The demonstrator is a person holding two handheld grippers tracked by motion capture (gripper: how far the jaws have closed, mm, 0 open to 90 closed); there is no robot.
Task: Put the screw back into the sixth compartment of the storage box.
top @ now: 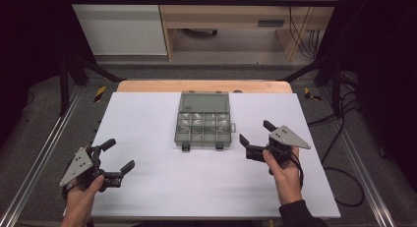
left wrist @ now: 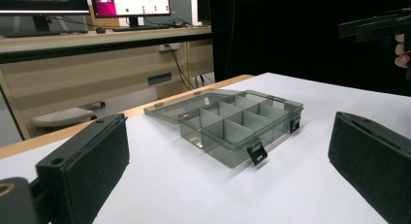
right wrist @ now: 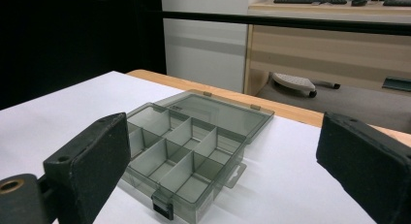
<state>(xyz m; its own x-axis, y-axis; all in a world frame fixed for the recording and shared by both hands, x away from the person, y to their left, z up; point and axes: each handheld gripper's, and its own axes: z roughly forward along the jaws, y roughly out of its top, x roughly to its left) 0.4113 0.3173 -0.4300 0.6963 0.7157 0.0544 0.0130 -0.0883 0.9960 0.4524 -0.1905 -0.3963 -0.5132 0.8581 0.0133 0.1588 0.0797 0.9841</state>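
With both tools spread and empty, the right tool (top: pixel 255 136) just beside the open box (top: pixel 203 120) should reach its lid squarely.

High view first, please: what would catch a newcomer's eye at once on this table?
A smoky grey compartment box sits open in the middle of the white table, its lid laid flat behind it and its compartments looking empty. On either side the left gripper and the right gripper stand open, both clear of the box.
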